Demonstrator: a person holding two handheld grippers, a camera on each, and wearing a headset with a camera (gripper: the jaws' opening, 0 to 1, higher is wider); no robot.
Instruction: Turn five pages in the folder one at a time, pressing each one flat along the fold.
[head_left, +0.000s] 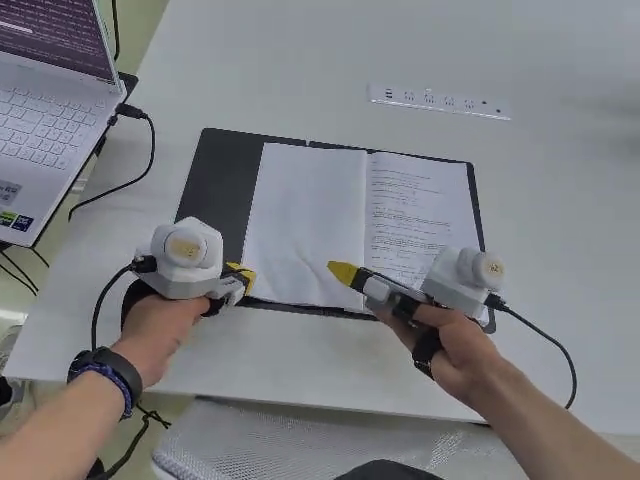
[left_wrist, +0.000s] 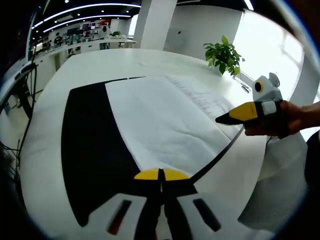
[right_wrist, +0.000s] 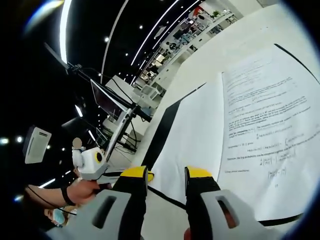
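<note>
Holding one gripper per hand, the person works at the near edge of a white table (head_left: 570, 190). Nearest is a mesh chair seat (head_left: 260, 442), below the table edge. The left hand (head_left: 160, 318) has a dark wristband (head_left: 108, 368) on the wrist; the right hand (head_left: 455, 345) is opposite.

The left gripper (head_left: 238, 281) has its yellow tips pressed together w/ no gap, clear in the left gripper view. It sits at the near left of the folder (head_left: 215, 185), tips over the black cover just beside the btm-left corner of the blank page (head_left: 300, 220). Can't tell if it touches.

The right gripper (head_left: 342, 271) has its jaws apart, w/ the gap plain in the right gripper view. It points left over the near edge of the blank pg, close to the fold. Contact w/ the paper is unclear.

The folder lies open flat at mid-table, w/ the blank pg left of the fold and the printed page (head_left: 420, 210) right of it. The text is too small to read. The blank pg is slightly creased near its btm edge.

Farther back there's a white power strip (head_left: 440, 100) beyond the folder. An open laptop (head_left: 45, 110) sits far left w/ a black cable (head_left: 140, 165) running from it. A potted plant (left_wrist: 223, 54) is in the bkgd of the left gripper view.
</note>
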